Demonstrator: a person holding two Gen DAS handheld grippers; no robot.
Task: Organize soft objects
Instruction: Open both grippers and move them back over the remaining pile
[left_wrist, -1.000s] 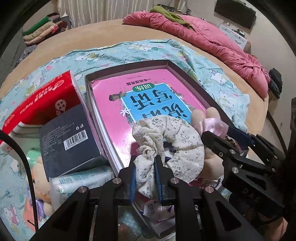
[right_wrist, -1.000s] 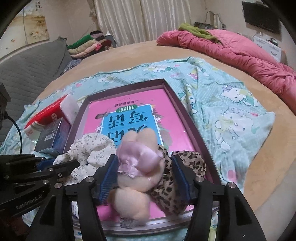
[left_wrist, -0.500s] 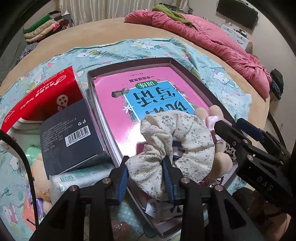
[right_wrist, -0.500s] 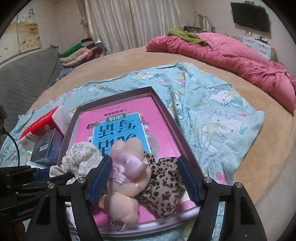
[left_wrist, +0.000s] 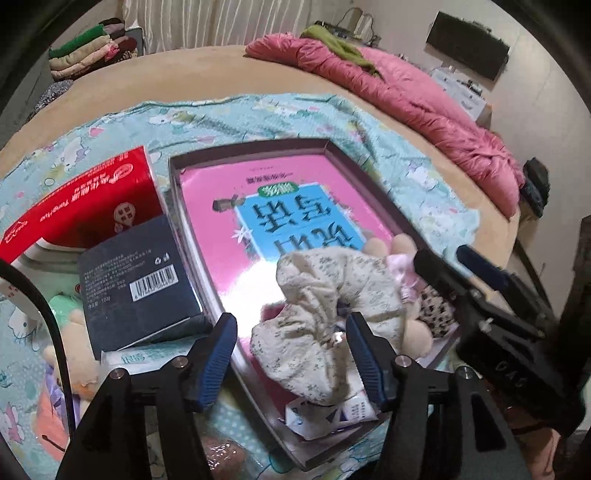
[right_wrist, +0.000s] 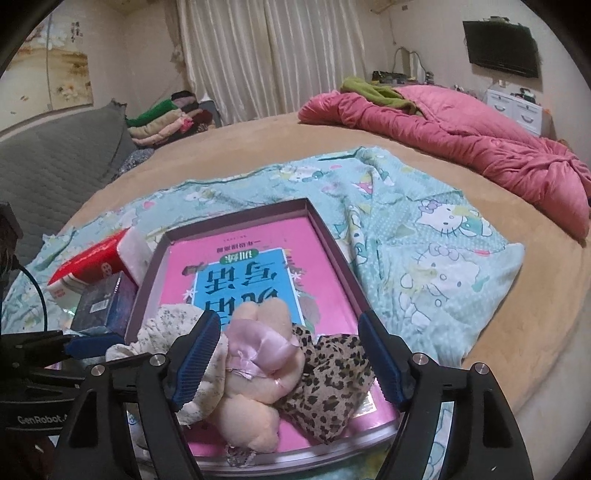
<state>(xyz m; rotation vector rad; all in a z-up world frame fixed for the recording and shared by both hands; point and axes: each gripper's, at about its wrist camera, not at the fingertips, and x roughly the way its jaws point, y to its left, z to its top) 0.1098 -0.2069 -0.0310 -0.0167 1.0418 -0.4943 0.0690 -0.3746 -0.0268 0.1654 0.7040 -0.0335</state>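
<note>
A shallow purple box (left_wrist: 173, 173) (right_wrist: 325, 229) lies on the bed with a pink book (left_wrist: 221, 199) (right_wrist: 251, 258) in it. A cream floral scrunchie (left_wrist: 325, 314) (right_wrist: 166, 325), a peach plush toy with a pink bow (right_wrist: 258, 362) (left_wrist: 402, 258) and a leopard-print scrunchie (right_wrist: 332, 384) lie at the box's near end. My left gripper (left_wrist: 291, 354) is open, its jaws either side of the floral scrunchie. My right gripper (right_wrist: 288, 354) is open, its jaws either side of the plush toy.
A red tissue box (left_wrist: 85, 206) and a dark box (left_wrist: 136, 280) stand left of the purple box, with a tissue pack (left_wrist: 147, 358) and a plush toy (left_wrist: 70, 354) nearby. A teal cartoon sheet (right_wrist: 424, 258) covers the bed. A pink quilt (right_wrist: 461, 144) lies far right.
Both grippers have opened, letting go of the floral scrunchie and the plush toy, which now rest in the box. Both grippers have drawn back a little.
</note>
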